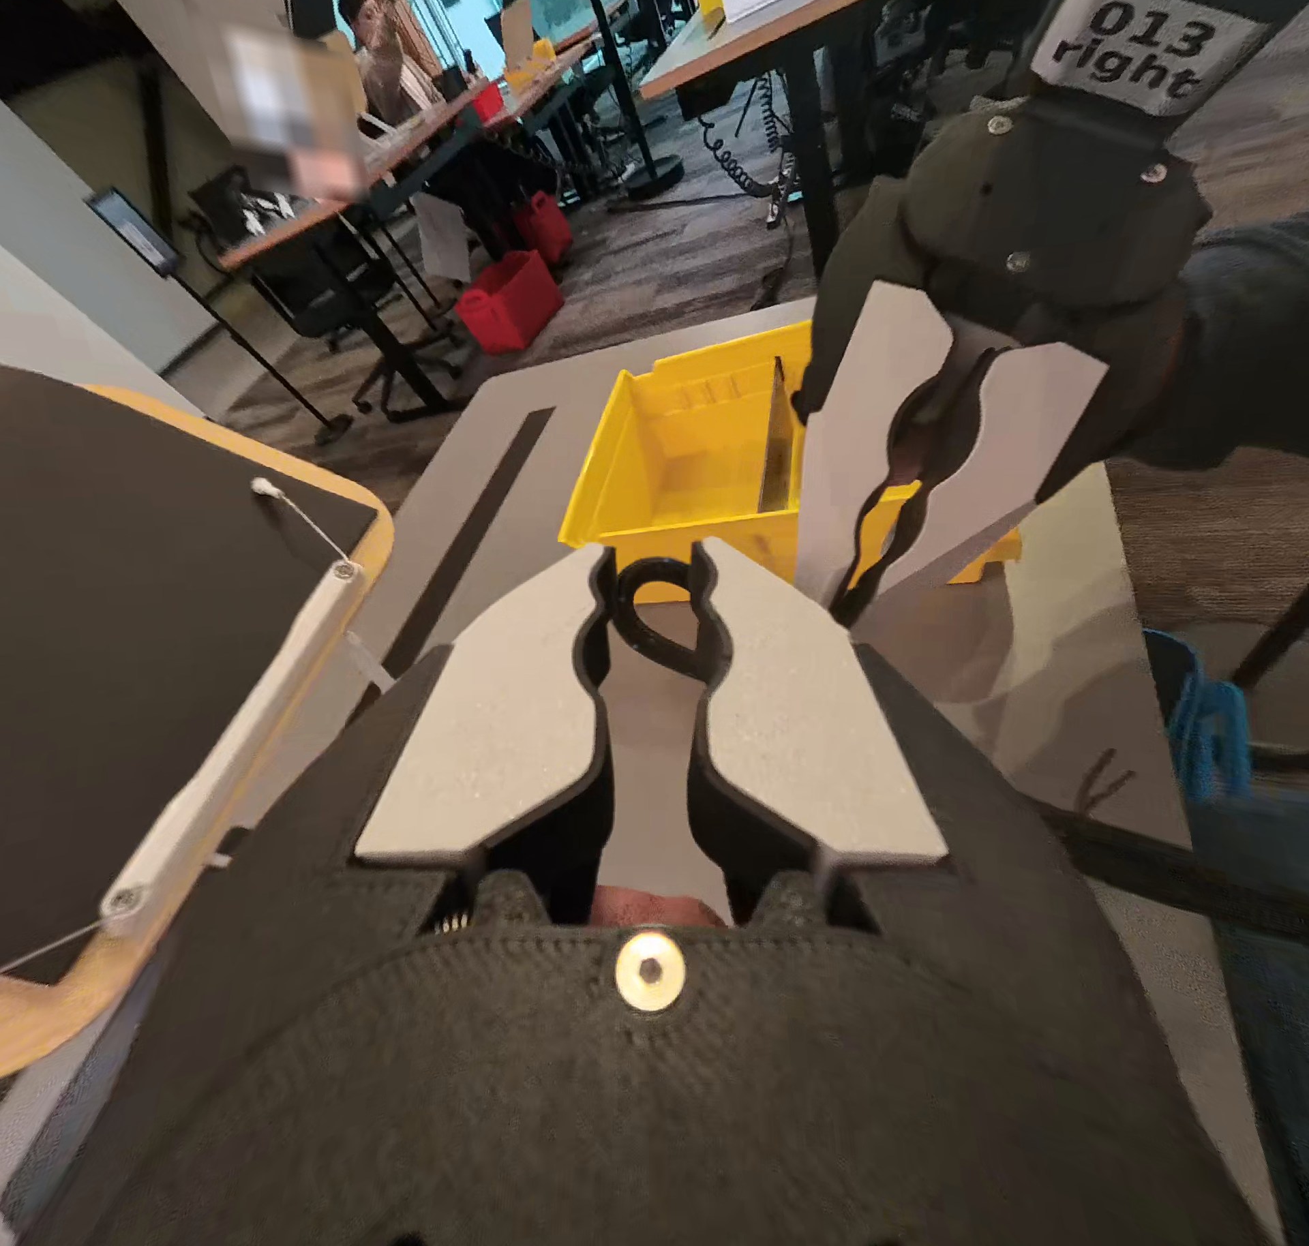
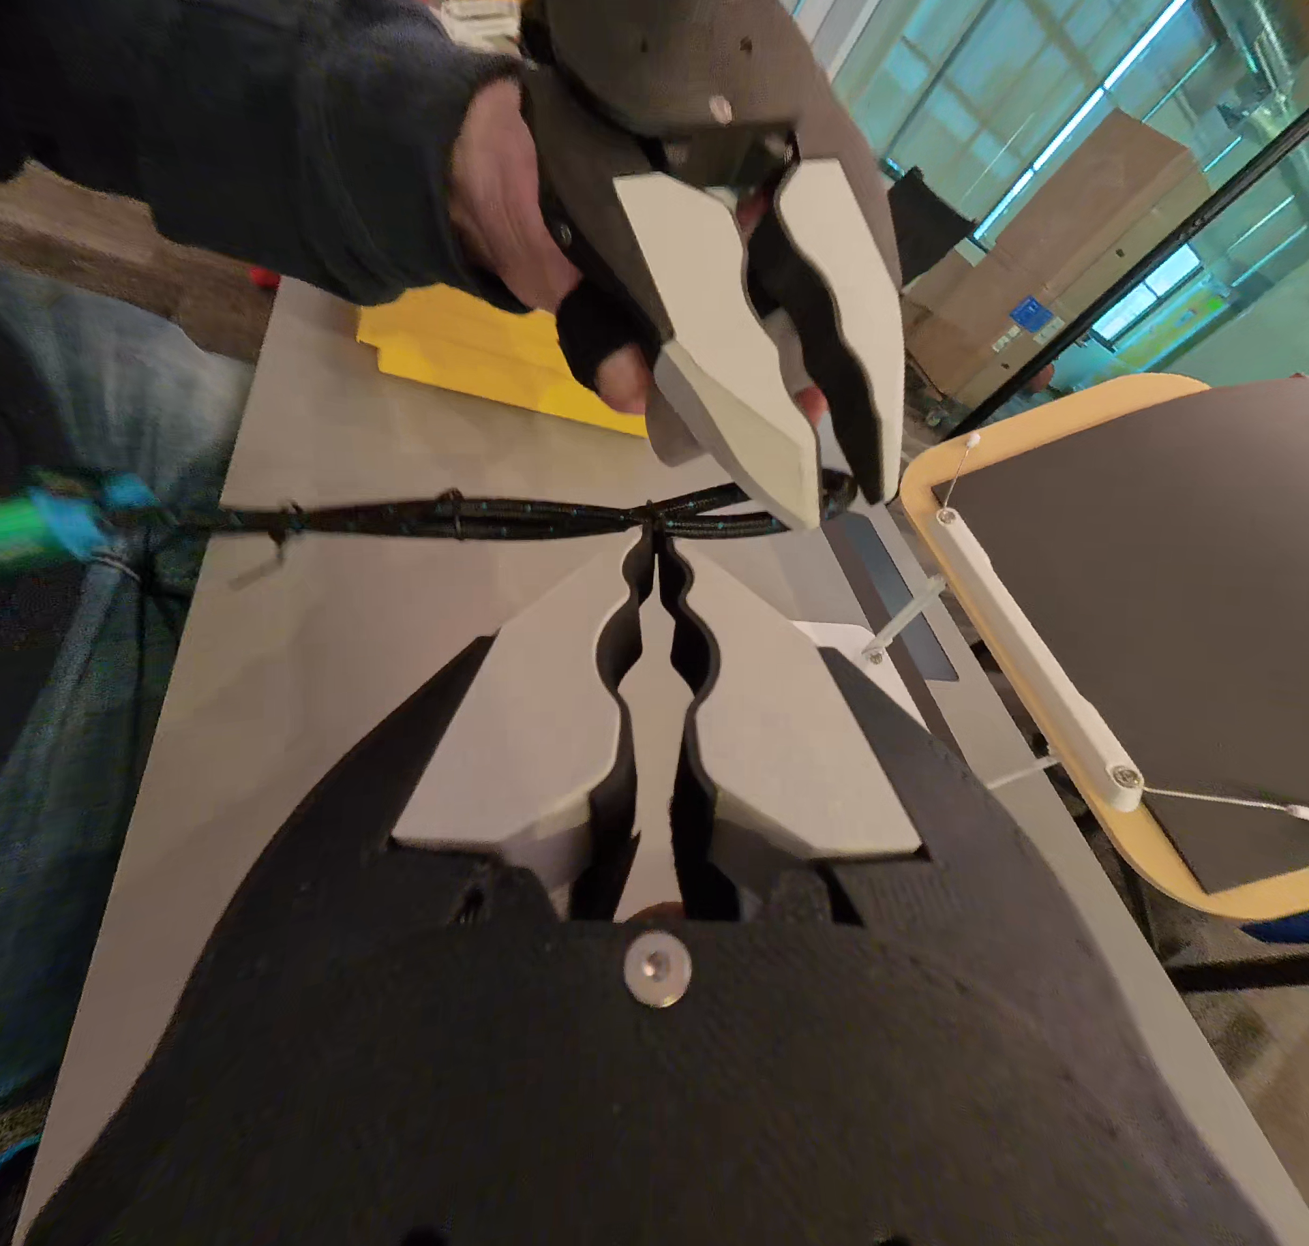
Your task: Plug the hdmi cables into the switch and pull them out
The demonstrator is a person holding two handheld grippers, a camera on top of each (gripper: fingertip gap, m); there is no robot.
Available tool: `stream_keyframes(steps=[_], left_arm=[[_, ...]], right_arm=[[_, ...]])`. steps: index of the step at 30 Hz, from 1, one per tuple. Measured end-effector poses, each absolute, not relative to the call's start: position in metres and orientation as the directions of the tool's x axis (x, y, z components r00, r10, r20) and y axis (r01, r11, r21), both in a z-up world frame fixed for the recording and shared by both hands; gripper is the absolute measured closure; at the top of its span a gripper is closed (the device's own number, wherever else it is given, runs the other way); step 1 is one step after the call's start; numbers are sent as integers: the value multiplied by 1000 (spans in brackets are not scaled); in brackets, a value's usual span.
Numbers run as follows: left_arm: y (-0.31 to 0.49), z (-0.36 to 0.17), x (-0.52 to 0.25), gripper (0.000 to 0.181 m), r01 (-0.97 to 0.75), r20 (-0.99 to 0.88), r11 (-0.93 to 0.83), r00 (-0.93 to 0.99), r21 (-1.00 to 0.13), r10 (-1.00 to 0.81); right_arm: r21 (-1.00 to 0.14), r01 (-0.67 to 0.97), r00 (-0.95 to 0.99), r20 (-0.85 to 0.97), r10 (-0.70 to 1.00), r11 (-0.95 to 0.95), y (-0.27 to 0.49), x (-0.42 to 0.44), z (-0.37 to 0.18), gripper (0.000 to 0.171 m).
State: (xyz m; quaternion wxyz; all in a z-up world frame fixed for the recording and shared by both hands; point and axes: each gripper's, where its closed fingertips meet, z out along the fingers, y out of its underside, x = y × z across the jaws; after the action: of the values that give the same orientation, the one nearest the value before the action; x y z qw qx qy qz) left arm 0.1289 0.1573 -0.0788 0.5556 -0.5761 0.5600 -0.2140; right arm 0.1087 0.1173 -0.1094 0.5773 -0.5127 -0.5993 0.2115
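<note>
The right gripper (image 2: pixel 655 548) has its fingers pressed together on the black braided hdmi cables (image 2: pixel 453 521), pinching the bundle where it runs across the grey table (image 2: pixel 340 645). The left gripper (image 1: pixel 650 567) is only partly closed — a loop of the same cable (image 1: pixel 655 610) sits in the gap between its tips, and whether the tips actually grip it cannot be told. In the right wrist view that gripper's tips come down on the cable end near the table's edge, just beside a black board with a wooden rim (image 2: pixel 1105 575). A yellow bin (image 1: pixel 680 461) stands at the far edge of the table. The switch cannot be made out.
</note>
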Motion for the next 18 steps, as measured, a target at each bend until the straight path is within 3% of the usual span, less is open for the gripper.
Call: stream_keyframes(steps=[6, 18], left_arm=[[174, -107, 134, 181, -414, -185, 59, 271, -909, -945], [141, -171, 142, 181, -475, -1, -66, 139, -878, -990]], right_arm=[[-887, 294, 183, 419, 889, 357, 116, 108, -108, 171], [-974, 140, 215, 207, 955, 179, 121, 115, -114, 171]])
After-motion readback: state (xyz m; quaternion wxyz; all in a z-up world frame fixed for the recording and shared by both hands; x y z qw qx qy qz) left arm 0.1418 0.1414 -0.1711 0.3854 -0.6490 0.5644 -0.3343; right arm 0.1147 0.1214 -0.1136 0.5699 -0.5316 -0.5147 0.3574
